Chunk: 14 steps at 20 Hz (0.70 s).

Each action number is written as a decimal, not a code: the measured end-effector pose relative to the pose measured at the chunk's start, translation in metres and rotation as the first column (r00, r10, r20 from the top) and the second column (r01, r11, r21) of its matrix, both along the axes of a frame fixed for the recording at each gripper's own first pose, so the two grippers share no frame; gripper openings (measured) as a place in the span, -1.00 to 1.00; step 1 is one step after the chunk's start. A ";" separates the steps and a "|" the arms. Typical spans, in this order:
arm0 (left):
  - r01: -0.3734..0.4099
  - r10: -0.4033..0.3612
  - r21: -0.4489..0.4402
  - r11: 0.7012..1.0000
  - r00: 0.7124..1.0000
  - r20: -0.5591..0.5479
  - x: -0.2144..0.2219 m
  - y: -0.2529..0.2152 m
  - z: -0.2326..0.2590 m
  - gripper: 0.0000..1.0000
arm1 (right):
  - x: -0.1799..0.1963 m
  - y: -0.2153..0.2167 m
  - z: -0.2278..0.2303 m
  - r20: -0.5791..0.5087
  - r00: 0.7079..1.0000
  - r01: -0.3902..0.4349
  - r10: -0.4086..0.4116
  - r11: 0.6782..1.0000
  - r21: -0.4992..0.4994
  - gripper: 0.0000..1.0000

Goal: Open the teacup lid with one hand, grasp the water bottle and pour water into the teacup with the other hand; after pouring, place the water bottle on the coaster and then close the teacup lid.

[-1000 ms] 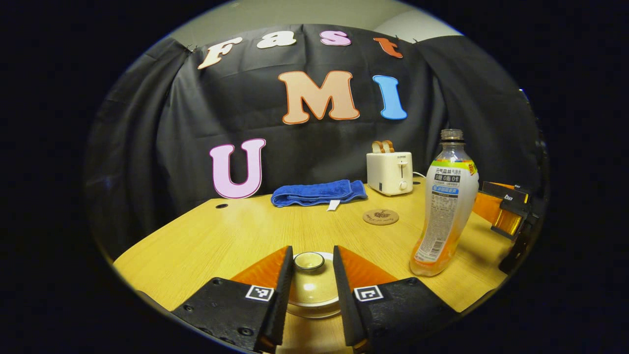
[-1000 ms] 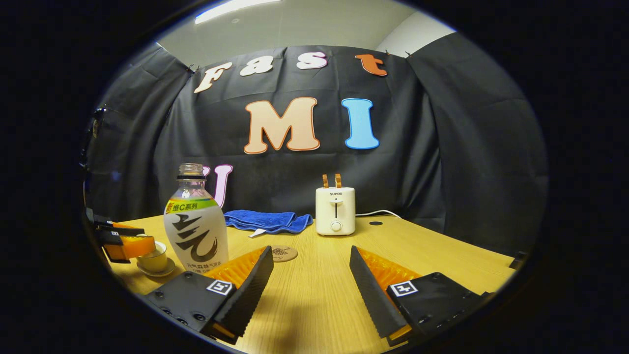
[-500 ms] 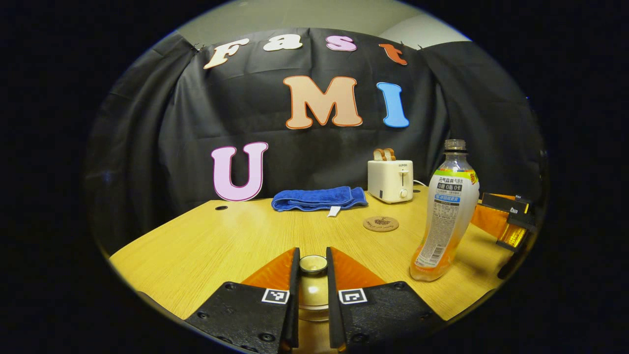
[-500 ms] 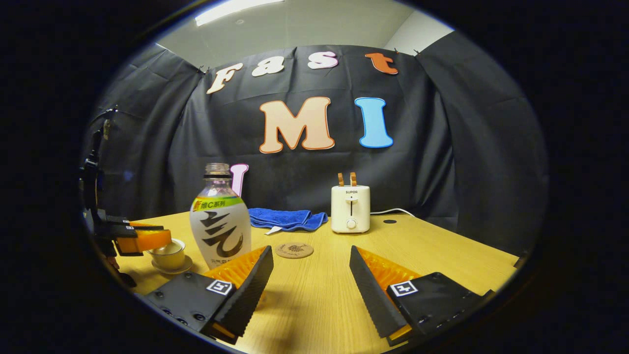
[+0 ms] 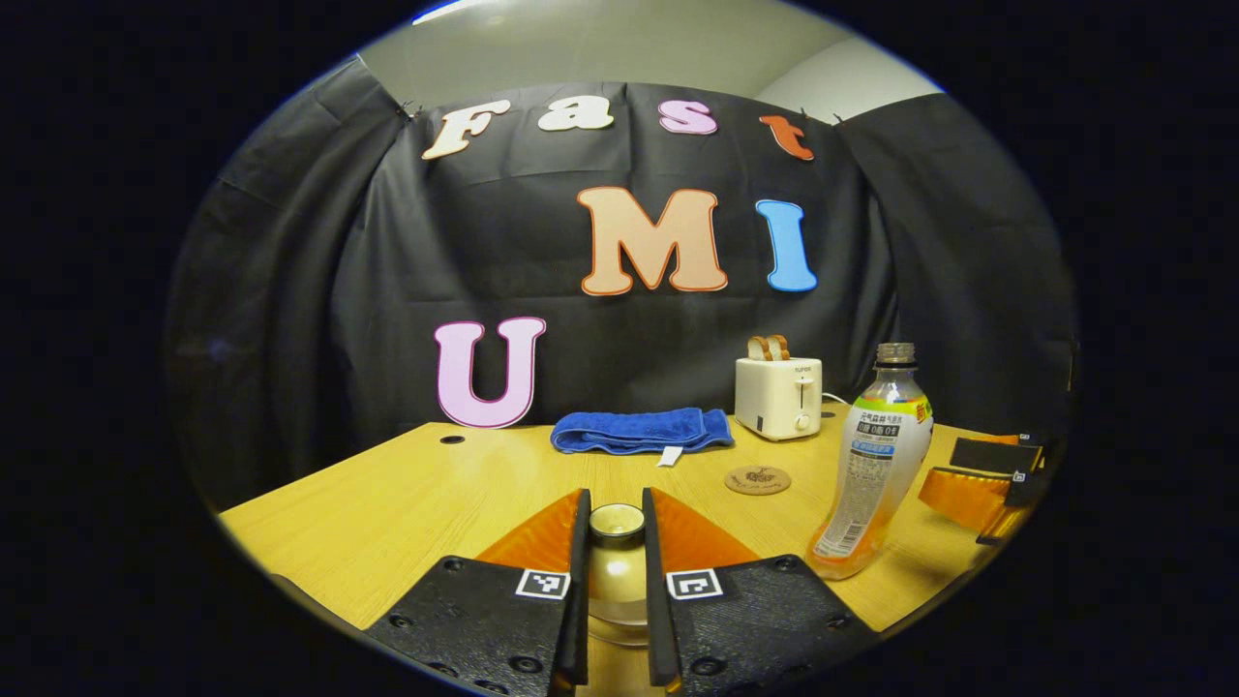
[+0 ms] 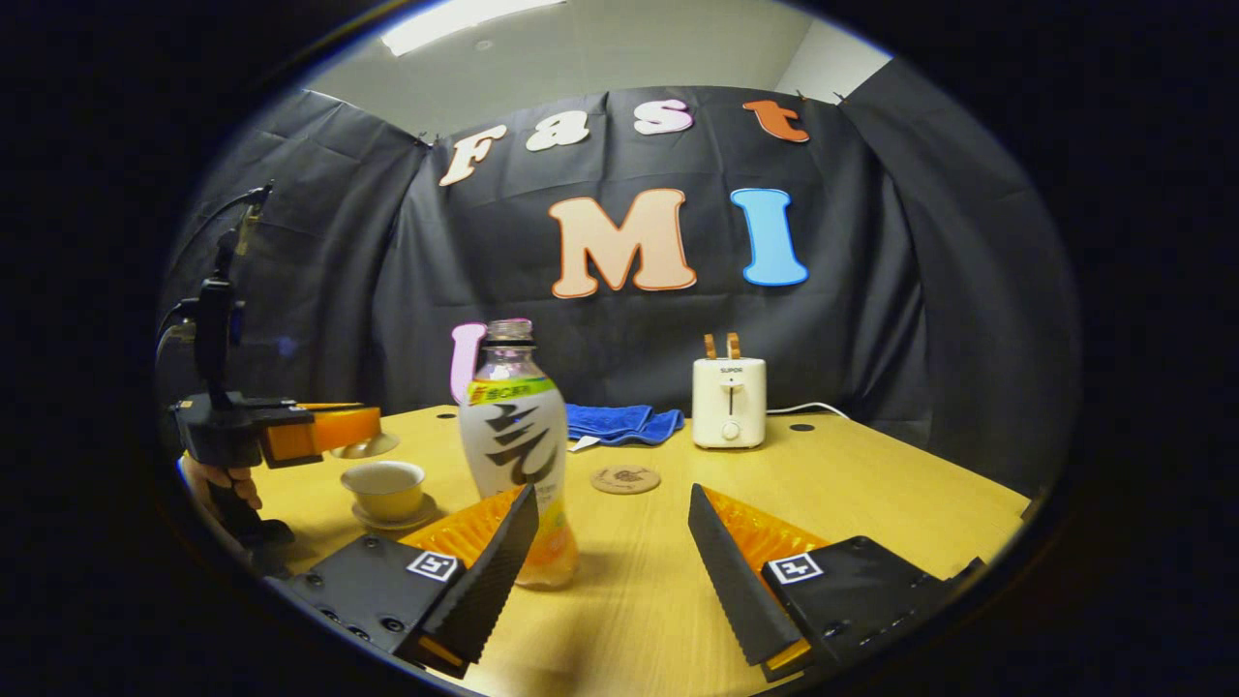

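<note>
L tongs (image 5: 615, 581) closed on the knob of the round beige ceramic teacup lid (image 5: 617, 571), both fingers pressing it; in right gripper view the lid (image 6: 366, 446) hangs in the air, up and to the left of the cup, w/ a hand (image 6: 221, 486) under the tool. Small beige ceramic teacup (image 6: 385, 488) sits uncovered on its matching saucer (image 6: 418, 510) on the light wood tabletop (image 6: 871, 484), nr the left edge. R tongs (image 6: 610, 552) wide open, nothing between the fingers, low over the tabletop. Clear plastic water bottle w/ white-and-green label (image 6: 513, 455), capless, upright, stands just beyond the R tongs' left finger (image 6: 498, 566), not touching as far as I can tell; orange-tinted liquid low in the base. In left gripper view the bottle (image 5: 871, 465) is off to the right, R tongs beyond it. Round brown cork coaster (image 6: 625, 478) bare, behind the bottle, near but apart. Folded blue towel (image 6: 619, 422) and white two-slot toaster (image 6: 728, 403) w/ bread slices along the back by the black cloth.
</note>
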State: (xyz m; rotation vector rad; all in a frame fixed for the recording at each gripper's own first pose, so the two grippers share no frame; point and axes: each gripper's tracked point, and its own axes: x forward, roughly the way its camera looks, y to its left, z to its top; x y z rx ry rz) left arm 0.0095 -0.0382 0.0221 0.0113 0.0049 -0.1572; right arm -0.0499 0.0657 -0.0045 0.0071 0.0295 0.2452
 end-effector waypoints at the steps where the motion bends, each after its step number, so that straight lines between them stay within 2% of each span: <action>1: 0.002 -0.002 0.005 1.000 1.000 0.003 -0.001 0.000 0.001 -0.57 | -0.002 0.007 -0.001 -0.003 1.000 -0.019 0.019 1.000 -0.001 1.00; 5: -0.001 0.001 -0.003 1.000 1.000 0.005 -0.004 0.004 0.003 -0.57 | 0.000 0.028 -0.005 -0.024 0.998 -0.065 0.064 0.998 -0.003 0.95; 10: -0.018 0.017 -0.022 1.000 1.000 -0.009 -0.007 0.016 -0.001 -0.57 | 0.014 0.046 -0.012 -0.057 0.995 -0.077 0.077 0.997 -0.010 0.90; 11: -0.022 0.022 -0.027 0.999 1.000 -0.012 -0.008 0.019 -0.001 -0.57 | 0.016 0.049 -0.015 -0.067 0.995 -0.081 0.080 0.997 -0.015 0.98; 12: -0.029 0.028 -0.032 0.999 1.000 -0.013 -0.008 0.022 -0.002 -0.57 | 0.018 0.052 -0.016 -0.079 0.994 -0.082 0.080 0.996 -0.021 0.92; 14: -0.042 0.042 -0.036 0.998 0.999 -0.011 -0.007 0.030 -0.001 -0.58 | 0.023 0.059 -0.018 -0.095 0.992 -0.092 0.089 0.995 -0.028 1.00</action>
